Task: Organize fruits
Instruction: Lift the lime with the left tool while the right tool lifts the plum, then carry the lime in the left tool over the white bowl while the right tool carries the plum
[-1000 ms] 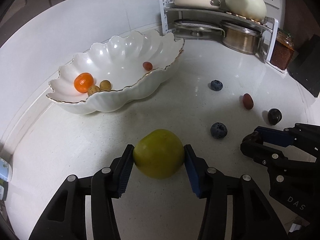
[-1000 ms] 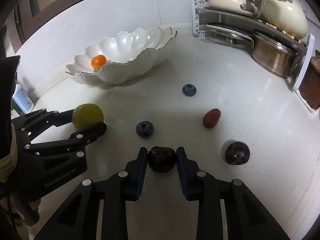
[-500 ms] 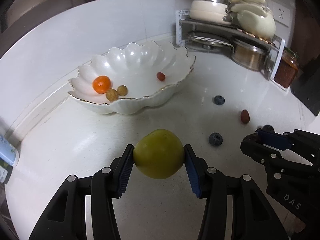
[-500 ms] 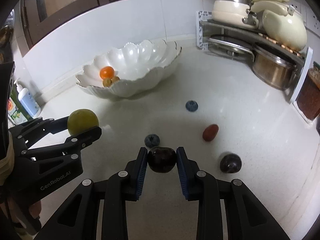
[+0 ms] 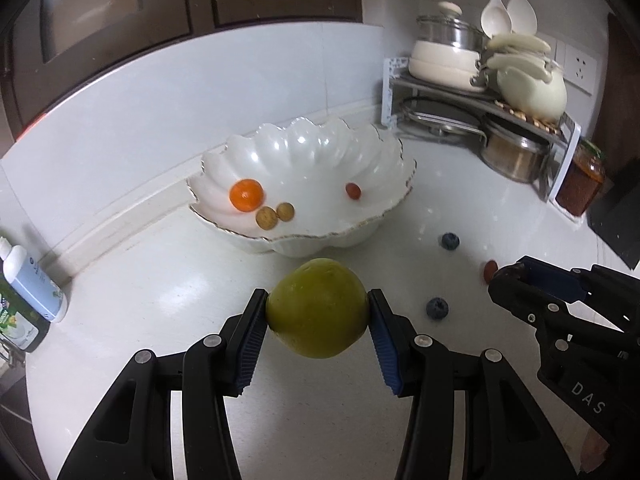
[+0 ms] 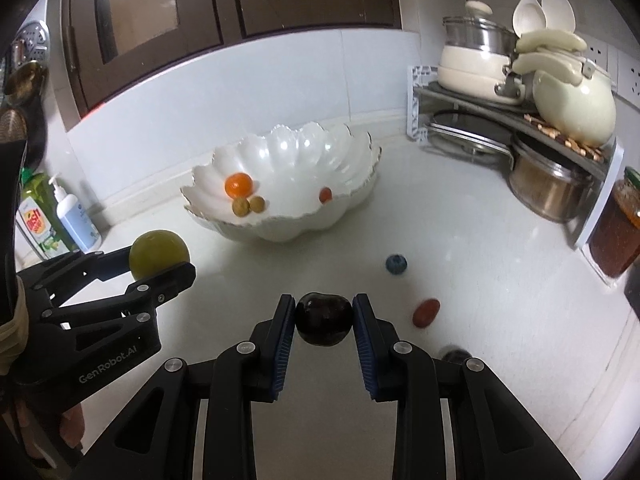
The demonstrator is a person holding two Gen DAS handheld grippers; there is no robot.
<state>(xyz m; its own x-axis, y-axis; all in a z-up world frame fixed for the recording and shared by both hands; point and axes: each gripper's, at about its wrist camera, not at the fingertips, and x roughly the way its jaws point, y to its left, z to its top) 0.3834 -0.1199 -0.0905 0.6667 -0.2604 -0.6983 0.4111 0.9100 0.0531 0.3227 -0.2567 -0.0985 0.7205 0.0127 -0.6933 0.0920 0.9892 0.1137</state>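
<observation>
Green fruit (image 5: 317,307) sitting pinched in left gripper (image 5: 317,312) above counter (image 5: 160,280) | right gripper (image 6: 324,320) pinching dark plum (image 6: 324,319) | scalloped white bowl (image 6: 344,216) holding orange (image 6: 238,184) beyond | blueberries (image 5: 437,308) lying loose on counter

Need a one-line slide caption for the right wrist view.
Right gripper holds a dark plum above the counter; left gripper holds a green fruit near the white bowl.

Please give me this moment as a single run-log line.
left gripper: shut on green fruit | right gripper: shut on dark plum | both off counter | bowl: four fruits inside
</observation>
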